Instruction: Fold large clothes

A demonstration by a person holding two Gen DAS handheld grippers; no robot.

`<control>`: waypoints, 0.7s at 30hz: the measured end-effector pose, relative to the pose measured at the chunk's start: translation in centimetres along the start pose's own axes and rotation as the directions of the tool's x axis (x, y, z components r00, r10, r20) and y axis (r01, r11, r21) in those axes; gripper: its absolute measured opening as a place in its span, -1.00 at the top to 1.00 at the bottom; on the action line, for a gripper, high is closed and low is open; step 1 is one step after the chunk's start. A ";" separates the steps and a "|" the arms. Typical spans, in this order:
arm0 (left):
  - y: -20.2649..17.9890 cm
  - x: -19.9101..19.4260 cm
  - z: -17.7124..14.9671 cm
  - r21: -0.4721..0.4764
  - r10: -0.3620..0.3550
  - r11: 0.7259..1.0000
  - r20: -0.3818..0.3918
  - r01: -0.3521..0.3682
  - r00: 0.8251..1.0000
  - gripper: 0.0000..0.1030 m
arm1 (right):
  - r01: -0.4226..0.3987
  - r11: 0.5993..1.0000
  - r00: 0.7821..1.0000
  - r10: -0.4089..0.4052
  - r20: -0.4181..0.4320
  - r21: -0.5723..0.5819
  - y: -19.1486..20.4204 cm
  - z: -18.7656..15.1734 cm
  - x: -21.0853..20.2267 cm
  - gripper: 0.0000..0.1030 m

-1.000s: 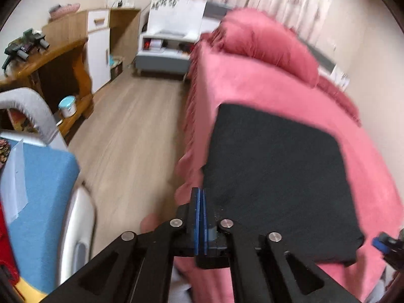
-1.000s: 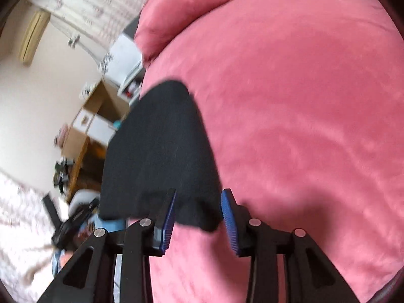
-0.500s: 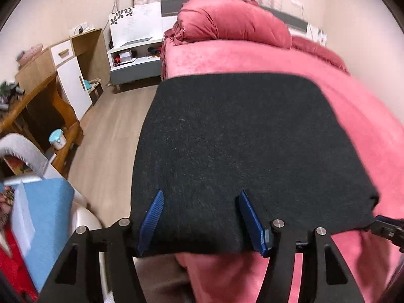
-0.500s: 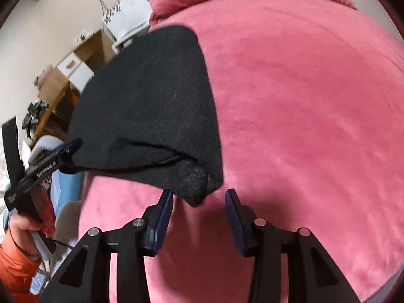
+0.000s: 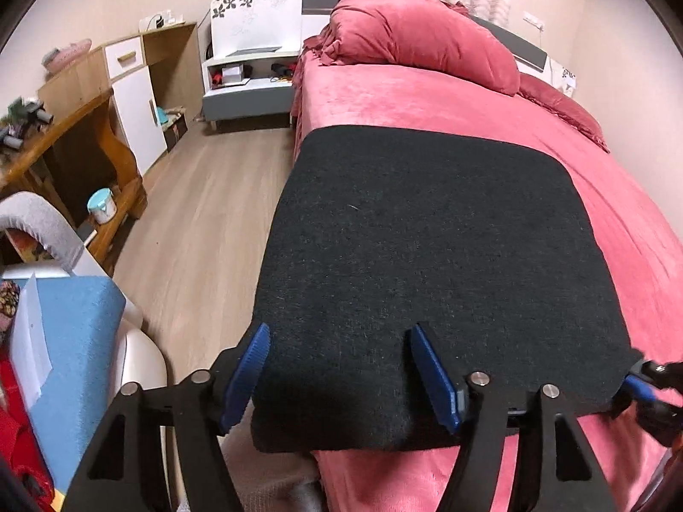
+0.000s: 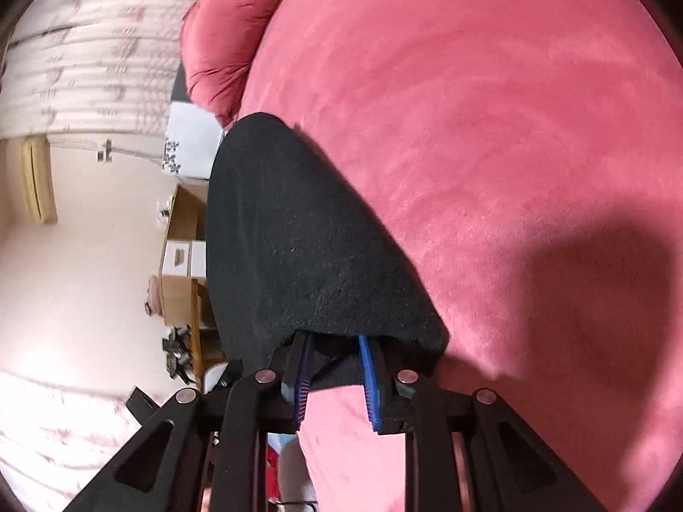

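Note:
A black folded garment (image 5: 431,247) lies flat as a rectangle on the pink bed (image 5: 427,98), near its left edge. My left gripper (image 5: 341,367) is open, its blue fingers astride the garment's near left edge. My right gripper (image 6: 335,367) is open with the garment's (image 6: 299,234) near right corner draped over and between its fingers; it also shows in the left wrist view (image 5: 640,384) at that corner.
A large pink pillow (image 5: 422,38) lies at the head of the bed. Wooden floor (image 5: 200,213) runs left of the bed, with a wooden desk (image 5: 64,145), a cabinet (image 5: 141,85) and a white nightstand (image 5: 247,81). A blue-covered chair (image 5: 68,333) stands near left.
My left gripper went from shut to open and now sits at the garment's near edge. My right gripper has pushed in under the garment's near right corner. The view tilted.

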State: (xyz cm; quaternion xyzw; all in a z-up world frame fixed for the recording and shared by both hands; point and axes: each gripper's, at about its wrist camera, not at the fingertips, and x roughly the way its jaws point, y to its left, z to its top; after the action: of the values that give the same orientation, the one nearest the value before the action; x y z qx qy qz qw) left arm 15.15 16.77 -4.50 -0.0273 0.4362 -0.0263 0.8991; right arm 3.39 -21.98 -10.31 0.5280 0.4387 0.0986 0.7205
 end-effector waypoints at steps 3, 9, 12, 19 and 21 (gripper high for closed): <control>-0.4 0.2 0.0 0.015 0.013 1.000 0.004 -0.013 1.000 -0.43 | -0.020 0.998 1.000 0.019 0.018 0.052 -0.7 0.5 0.6 0.63; 0.0 -0.3 0.0 0.007 -0.005 1.000 -0.005 0.005 1.000 -0.44 | 0.025 0.990 0.999 -0.021 0.025 -0.140 2.3 -1.8 -2.9 0.88; 0.5 -0.3 -0.3 -0.023 -0.015 1.000 -0.001 0.015 1.000 -0.45 | 0.049 0.987 0.999 -0.047 0.011 -0.154 2.3 -3.2 -3.8 0.88; 0.5 -0.1 -0.6 0.010 0.000 1.000 -0.016 0.000 1.000 -0.47 | 0.034 0.999 0.999 -0.034 -0.017 -0.008 -2.3 -2.9 -3.1 0.82; 1.3 -0.4 -0.7 -0.033 -0.008 0.999 -0.025 0.007 1.000 -0.47 | 0.078 0.997 0.996 -0.079 -0.043 -0.019 -2.8 -3.1 -4.5 0.80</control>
State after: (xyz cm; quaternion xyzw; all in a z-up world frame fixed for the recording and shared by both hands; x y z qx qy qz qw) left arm 14.39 18.10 -4.77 -0.0435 0.4477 -0.0226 0.8928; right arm -2.50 -23.81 -10.48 0.5018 0.4740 0.0853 0.7184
